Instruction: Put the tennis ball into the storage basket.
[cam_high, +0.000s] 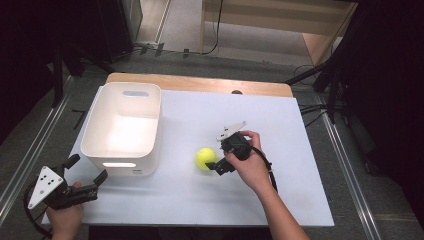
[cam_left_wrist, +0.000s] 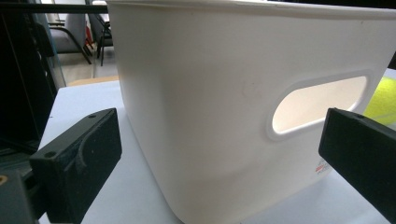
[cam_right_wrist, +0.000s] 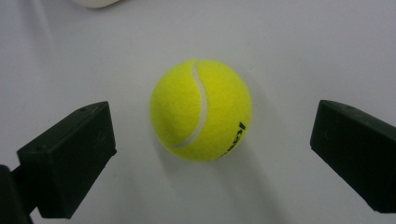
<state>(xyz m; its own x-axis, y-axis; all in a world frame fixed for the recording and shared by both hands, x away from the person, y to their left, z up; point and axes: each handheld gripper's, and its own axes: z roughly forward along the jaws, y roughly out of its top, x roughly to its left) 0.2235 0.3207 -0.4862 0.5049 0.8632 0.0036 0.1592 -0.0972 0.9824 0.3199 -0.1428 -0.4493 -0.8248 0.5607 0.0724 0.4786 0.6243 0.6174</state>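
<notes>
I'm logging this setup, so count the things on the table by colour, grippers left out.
White: 1, the bin
Yellow: 1, the tennis ball
Total: 2

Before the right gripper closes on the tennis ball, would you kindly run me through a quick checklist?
1. right gripper open: ok.
2. tennis ball between its jaws, gaps on both sides: ok.
3. Ball resting alone on the table: ok.
4. white bin upright, nothing seen inside: ok.
5. left gripper open, beside the bin's near wall, away from the ball: ok.
6. Jaws low enough around the ball: cannot tell.
</notes>
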